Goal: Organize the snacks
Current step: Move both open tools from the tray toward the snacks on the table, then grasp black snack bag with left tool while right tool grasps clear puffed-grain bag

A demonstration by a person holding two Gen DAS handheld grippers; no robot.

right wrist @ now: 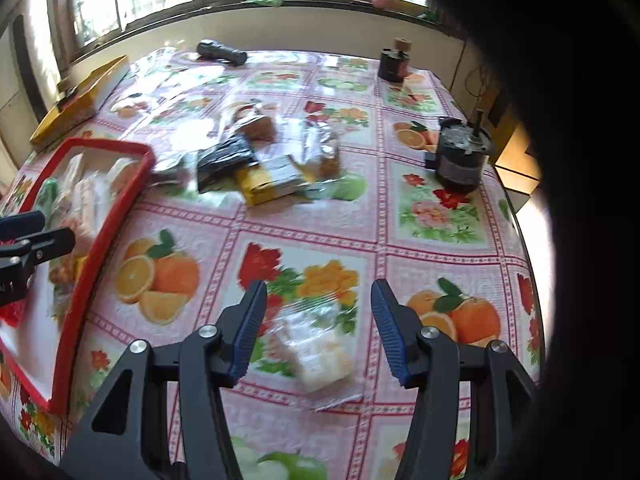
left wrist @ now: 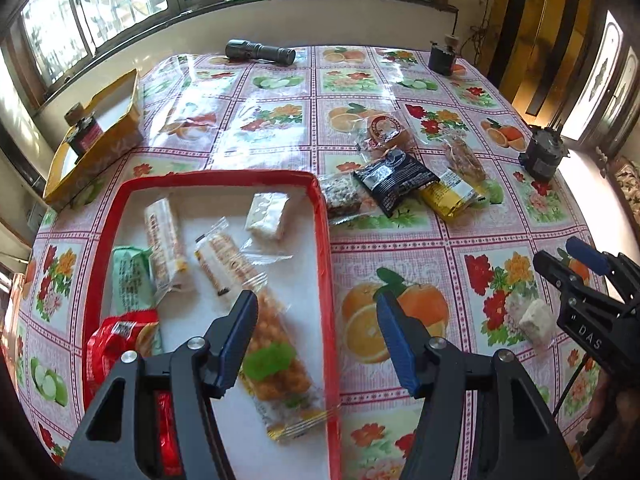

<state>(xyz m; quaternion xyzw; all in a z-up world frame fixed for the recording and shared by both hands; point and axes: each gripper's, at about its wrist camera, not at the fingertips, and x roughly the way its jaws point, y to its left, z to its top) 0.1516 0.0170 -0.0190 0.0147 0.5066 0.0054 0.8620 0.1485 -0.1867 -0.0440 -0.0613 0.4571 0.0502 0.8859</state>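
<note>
A red-rimmed white tray (left wrist: 324, 240) on the left holds several wrapped snacks, among them an orange peanut bar (left wrist: 276, 364), a green packet (left wrist: 130, 280) and a red packet (left wrist: 120, 336). My left gripper (left wrist: 316, 316) is open and empty, over the tray's right rim. My right gripper (right wrist: 318, 308) is open above a white snack in clear wrap (right wrist: 320, 352) lying on the tablecloth; this snack also shows in the left wrist view (left wrist: 534, 320). A pile of loose snacks (left wrist: 400, 176) lies mid-table, with a black packet (right wrist: 224, 158) and a yellow packet (right wrist: 268, 180).
A yellow box (left wrist: 96, 152) with a dark jar stands at the far left. A black flashlight (left wrist: 260, 51) lies at the back. Two dark jars (right wrist: 460, 156) (right wrist: 394, 62) stand on the right side. The table's right edge (right wrist: 528, 248) is close.
</note>
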